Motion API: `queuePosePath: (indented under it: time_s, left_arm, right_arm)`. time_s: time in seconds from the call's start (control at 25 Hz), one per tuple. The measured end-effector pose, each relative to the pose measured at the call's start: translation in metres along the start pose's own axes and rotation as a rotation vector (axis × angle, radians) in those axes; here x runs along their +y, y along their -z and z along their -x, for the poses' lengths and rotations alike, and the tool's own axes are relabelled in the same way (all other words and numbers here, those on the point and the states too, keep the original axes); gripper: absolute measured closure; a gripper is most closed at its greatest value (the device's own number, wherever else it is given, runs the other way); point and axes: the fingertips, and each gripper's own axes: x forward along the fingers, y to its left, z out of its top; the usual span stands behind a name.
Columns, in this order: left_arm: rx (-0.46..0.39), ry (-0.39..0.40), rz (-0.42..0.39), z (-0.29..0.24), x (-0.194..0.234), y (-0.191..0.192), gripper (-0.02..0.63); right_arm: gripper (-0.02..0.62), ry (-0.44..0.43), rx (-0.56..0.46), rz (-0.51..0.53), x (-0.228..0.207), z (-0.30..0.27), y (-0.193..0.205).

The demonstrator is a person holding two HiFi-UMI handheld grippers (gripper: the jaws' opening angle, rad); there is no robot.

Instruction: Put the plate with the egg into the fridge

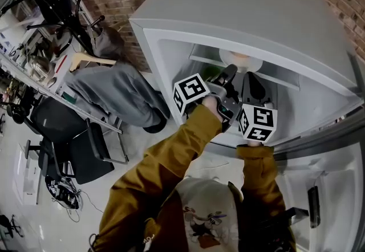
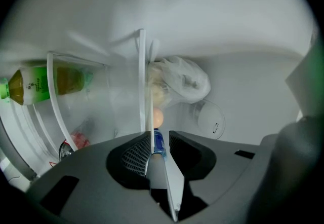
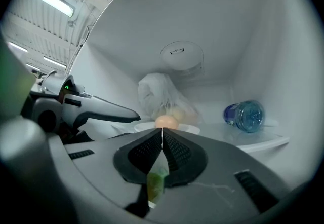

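In the right gripper view, the white plate (image 3: 174, 128) lies on a glass fridge shelf (image 3: 253, 139) with the tan egg (image 3: 166, 121) on it. My left gripper (image 3: 132, 115) reaches in from the left, a fingertip at the plate's rim. In the left gripper view, which is rolled sideways, the plate's rim (image 2: 164, 182) runs edge-on between the jaws. The left gripper (image 2: 158, 137) is open, and the egg (image 2: 158, 116) sits just beyond it. My right gripper (image 3: 161, 139) is shut, pads together, short of the plate. In the head view, both grippers (image 1: 227, 77) (image 1: 251, 90) are inside the open fridge (image 1: 171, 45).
Behind the plate are a knotted plastic bag (image 3: 161, 97) and a blue water bottle (image 3: 244, 115) lying on the same shelf. A green drink bottle (image 2: 35, 86) lies in a compartment beside it. The fridge door (image 1: 319, 188) stands open at right. A seated person (image 1: 114, 94) and office chairs are at left.
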Motion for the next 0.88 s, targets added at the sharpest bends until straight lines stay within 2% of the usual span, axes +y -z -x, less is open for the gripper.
queuePosePath:
  time_s: [0.08, 0.2, 0.68, 0.88]
  left_arm:
    - [0.001, -0.017, -0.007, 0.002, 0.002, 0.0, 0.502]
    - [0.007, -0.047, -0.023, 0.004, 0.006, 0.002, 0.6]
    - [0.021, -0.042, -0.002, -0.013, 0.009, -0.001, 0.6]
    - [0.015, -0.043, -0.031, -0.017, 0.01, -0.005, 0.6]
  right_arm:
    - [0.589, -0.001, -0.003, 0.004, 0.001, 0.001, -0.001]
    - [0.589, -0.001, -0.006, 0.005, 0.002, 0.004, -0.002]
    - [0.589, -0.014, -0.032, 0.002, 0.003, 0.035, -0.012]
    - [0.59, -0.007, -0.027, -0.003, 0.0, 0.043, -0.009]
